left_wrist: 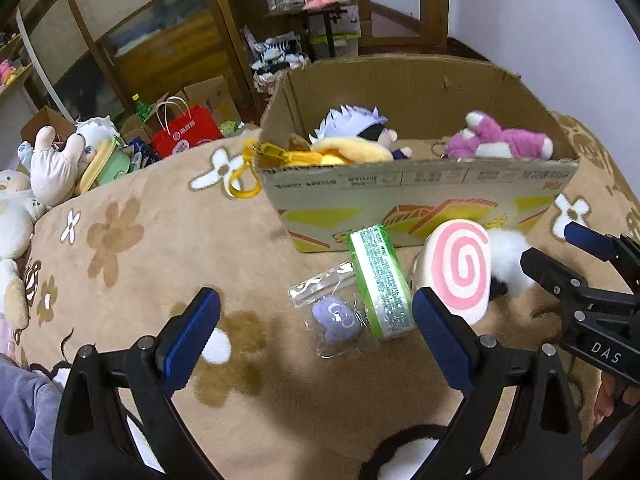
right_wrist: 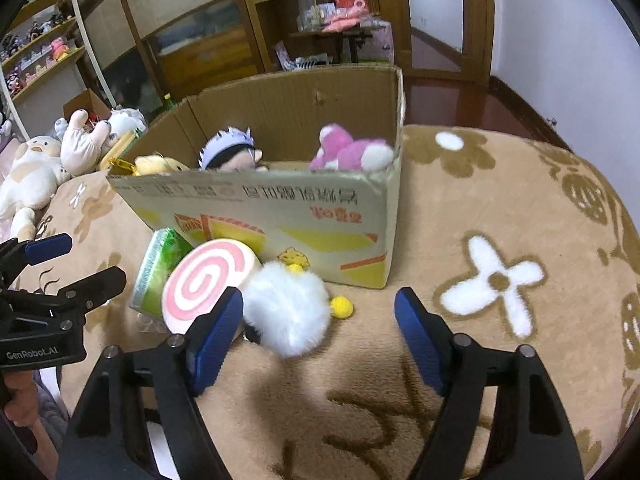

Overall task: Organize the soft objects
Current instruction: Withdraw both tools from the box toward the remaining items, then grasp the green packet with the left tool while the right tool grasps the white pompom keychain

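A cardboard box (left_wrist: pixel 416 196) (right_wrist: pixel 304 216) stands on the beige flowered blanket and holds a pink plush (left_wrist: pixel 500 140) (right_wrist: pixel 352 152), a white-haired doll (left_wrist: pixel 356 124) (right_wrist: pixel 232 152) and a yellow plush (left_wrist: pixel 352 152). In front of it lie a pink-swirl cushion (left_wrist: pixel 460 268) (right_wrist: pixel 208 284), a green packet (left_wrist: pixel 380 280) (right_wrist: pixel 160 272), a white fluffy toy (right_wrist: pixel 288 308) (left_wrist: pixel 508 256) and a bagged purple toy (left_wrist: pixel 336 320). My left gripper (left_wrist: pixel 316 332) is open above the bagged toy. My right gripper (right_wrist: pixel 320 320) is open, just right of the white fluffy toy.
Several plush toys (left_wrist: pixel 52 164) (right_wrist: pixel 36 176) lie at the blanket's left edge. A red paper bag (left_wrist: pixel 184 132) and cartons stand on the floor beyond. Wooden shelves (right_wrist: pixel 280 12) line the back wall. Bare blanket (right_wrist: pixel 500 240) lies right of the box.
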`<action>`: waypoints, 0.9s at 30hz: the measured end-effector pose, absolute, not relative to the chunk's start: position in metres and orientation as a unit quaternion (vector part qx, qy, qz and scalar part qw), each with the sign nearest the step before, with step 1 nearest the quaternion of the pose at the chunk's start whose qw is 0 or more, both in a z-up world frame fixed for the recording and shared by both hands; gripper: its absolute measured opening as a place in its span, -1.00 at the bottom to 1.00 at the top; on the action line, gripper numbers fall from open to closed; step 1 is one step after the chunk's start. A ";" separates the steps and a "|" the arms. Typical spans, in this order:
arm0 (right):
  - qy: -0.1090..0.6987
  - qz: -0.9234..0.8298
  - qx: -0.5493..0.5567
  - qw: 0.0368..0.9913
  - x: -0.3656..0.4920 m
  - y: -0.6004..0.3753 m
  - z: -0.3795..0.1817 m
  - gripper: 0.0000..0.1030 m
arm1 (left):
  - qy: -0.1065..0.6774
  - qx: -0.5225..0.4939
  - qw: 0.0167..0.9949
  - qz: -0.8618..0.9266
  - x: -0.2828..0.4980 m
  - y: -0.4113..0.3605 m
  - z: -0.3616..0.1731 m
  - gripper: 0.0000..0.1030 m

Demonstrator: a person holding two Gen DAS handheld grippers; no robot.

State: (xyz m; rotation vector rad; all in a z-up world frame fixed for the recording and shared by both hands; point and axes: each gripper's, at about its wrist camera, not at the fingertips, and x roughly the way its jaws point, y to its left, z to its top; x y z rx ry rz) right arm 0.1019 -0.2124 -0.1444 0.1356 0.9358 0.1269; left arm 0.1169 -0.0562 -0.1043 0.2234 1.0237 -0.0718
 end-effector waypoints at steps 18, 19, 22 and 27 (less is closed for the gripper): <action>0.479 0.074 0.076 0.872 0.121 -0.204 -0.171 0.48 | 0.518 0.098 0.849 -0.041 0.136 -0.069 -0.135 0.76; 0.479 0.075 0.075 0.872 0.122 -0.203 -0.172 0.48 | 0.518 0.095 0.849 -0.043 0.137 -0.070 -0.135 0.61; 0.479 0.078 0.076 0.871 0.125 -0.200 -0.174 0.41 | 0.528 0.088 0.843 -0.049 0.139 -0.071 -0.139 0.28; 0.480 0.096 0.088 0.868 0.127 -0.198 -0.176 0.07 | 0.535 0.079 0.838 -0.068 0.141 -0.076 -0.145 -0.12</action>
